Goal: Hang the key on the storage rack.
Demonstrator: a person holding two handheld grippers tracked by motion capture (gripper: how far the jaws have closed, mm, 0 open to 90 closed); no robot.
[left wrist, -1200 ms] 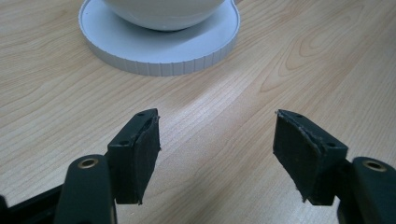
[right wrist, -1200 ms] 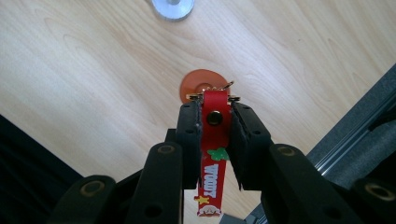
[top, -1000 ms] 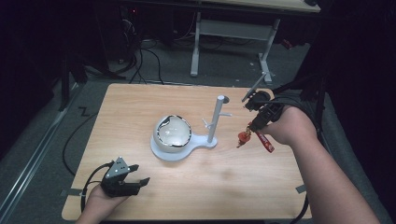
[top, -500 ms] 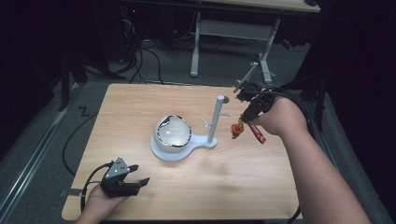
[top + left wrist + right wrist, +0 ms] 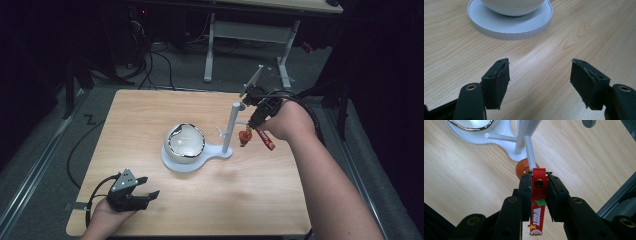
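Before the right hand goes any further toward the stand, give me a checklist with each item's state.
1. Right gripper shut on red strap: ok.
2. Strap's top end at the tip of the stand's peg: ok.
3. Strap's ring already over the peg: cannot tell.
4. Orange charm hanging free of the table: cannot tell.
5. Left gripper open, fingers holding nothing, apart from the stand's base: ok.

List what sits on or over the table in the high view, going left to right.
left gripper → bowl on the white stand's base → stand's upright post → red strap keychain → right gripper, which overlaps the keychain it holds.
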